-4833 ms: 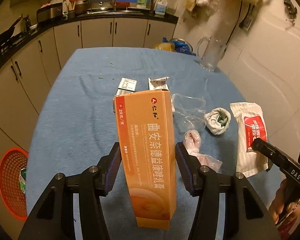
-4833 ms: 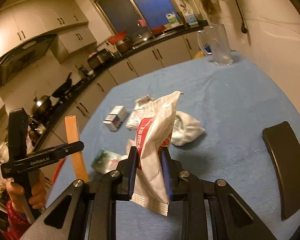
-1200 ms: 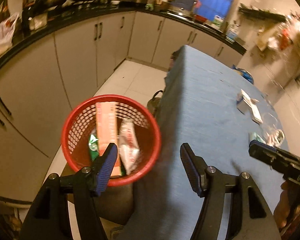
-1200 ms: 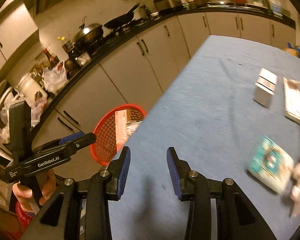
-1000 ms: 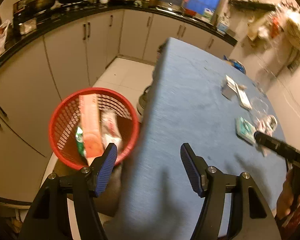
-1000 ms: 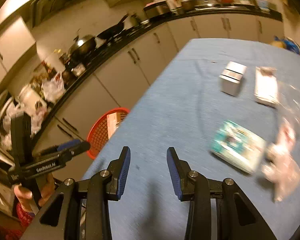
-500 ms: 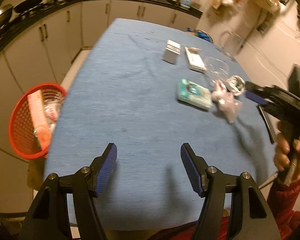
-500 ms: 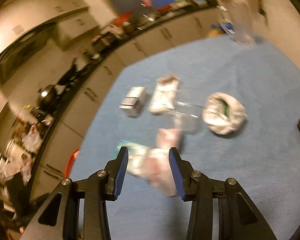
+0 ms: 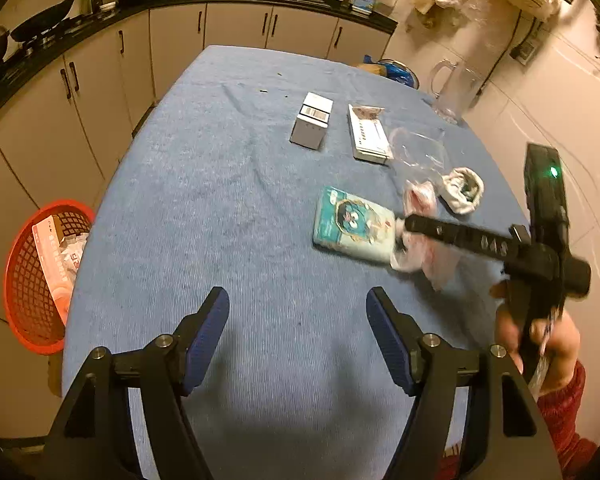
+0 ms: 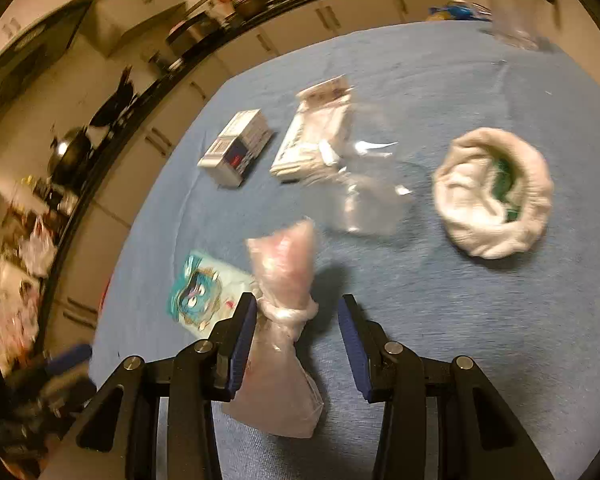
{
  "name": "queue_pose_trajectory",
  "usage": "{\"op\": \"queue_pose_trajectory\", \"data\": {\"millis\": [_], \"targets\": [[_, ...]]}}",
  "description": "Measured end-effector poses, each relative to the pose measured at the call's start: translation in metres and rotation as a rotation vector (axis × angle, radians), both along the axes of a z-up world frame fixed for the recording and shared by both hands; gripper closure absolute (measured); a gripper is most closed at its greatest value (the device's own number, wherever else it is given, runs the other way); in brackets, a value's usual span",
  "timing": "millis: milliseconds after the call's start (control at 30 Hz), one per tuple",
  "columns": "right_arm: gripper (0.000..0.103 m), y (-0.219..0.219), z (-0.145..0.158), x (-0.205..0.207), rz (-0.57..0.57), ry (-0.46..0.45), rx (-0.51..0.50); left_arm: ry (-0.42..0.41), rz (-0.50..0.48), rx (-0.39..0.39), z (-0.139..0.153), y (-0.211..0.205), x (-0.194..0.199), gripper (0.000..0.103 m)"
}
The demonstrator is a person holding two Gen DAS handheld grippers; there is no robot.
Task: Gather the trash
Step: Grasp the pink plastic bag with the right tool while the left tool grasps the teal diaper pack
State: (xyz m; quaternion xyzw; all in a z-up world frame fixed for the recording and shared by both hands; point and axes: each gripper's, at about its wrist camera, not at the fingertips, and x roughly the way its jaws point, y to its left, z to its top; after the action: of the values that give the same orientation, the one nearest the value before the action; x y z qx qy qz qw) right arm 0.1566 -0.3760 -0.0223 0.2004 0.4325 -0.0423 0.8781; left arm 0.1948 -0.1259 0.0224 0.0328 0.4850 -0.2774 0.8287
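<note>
- Your right gripper straddles the knotted pinkish plastic bag lying on the blue-covered table; jaws part open, pads not yet pressing, lined up for the pinch.
- Your left gripper hangs over bare cloth with nothing between its jaws, which have just been widening (presumably readying for the next pick).
- Six pieces remain on the table: bag, teal packet, white box, flat white packet, clear wrapper, crumpled white wad.
- One red mesh basket on the floor already holds some trash.

The left gripper hangs over the blue tablecloth, jaws just widened, nothing between them. Ahead lie a teal packet, a white box and a knotted pink bag. A red basket holding wrappers stands left, below the table.
</note>
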Motion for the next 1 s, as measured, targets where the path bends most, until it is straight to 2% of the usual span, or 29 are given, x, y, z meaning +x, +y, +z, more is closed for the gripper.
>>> {"op": "queue_pose_trajectory", "data": {"millis": [67,133,233,333,533,633,800,900,1000], "targets": [[0.071,0.004,-0.002,-0.002,0.040,-0.009,-0.012,0.012,0.001,-0.003,-0.001,-0.003,0.006,0.033],[0.071,0.003,-0.003,-0.006,0.065,-0.023,0.013,0.034,0.009,-0.015,-0.004,-0.008,0.014,0.033],[0.072,0.000,0.006,-0.020,0.037,-0.065,-0.028,0.084,0.022,-0.045,-0.010,-0.018,0.029,0.033],[0.072,-0.007,0.016,-0.037,0.013,-0.110,-0.026,0.125,0.040,-0.066,-0.016,-0.028,0.041,0.033],[0.072,-0.026,0.024,-0.058,-0.032,-0.135,-0.001,0.246,0.101,-0.129,-0.034,-0.052,0.064,0.033],[0.071,-0.033,0.027,-0.064,-0.045,-0.151,0.009,0.204,0.143,-0.093,-0.033,-0.063,0.062,0.033],[0.071,-0.043,0.031,-0.072,-0.058,-0.174,0.022,0.201,0.141,-0.064,-0.037,-0.087,0.062,0.033],[0.071,-0.047,0.033,-0.079,-0.070,-0.186,0.030,0.171,0.136,-0.010,-0.038,-0.103,0.064,0.032],[0.071,-0.056,0.035,-0.090,-0.097,-0.199,0.035,0.162,0.075,0.049,-0.044,-0.126,0.061,0.023]]}}
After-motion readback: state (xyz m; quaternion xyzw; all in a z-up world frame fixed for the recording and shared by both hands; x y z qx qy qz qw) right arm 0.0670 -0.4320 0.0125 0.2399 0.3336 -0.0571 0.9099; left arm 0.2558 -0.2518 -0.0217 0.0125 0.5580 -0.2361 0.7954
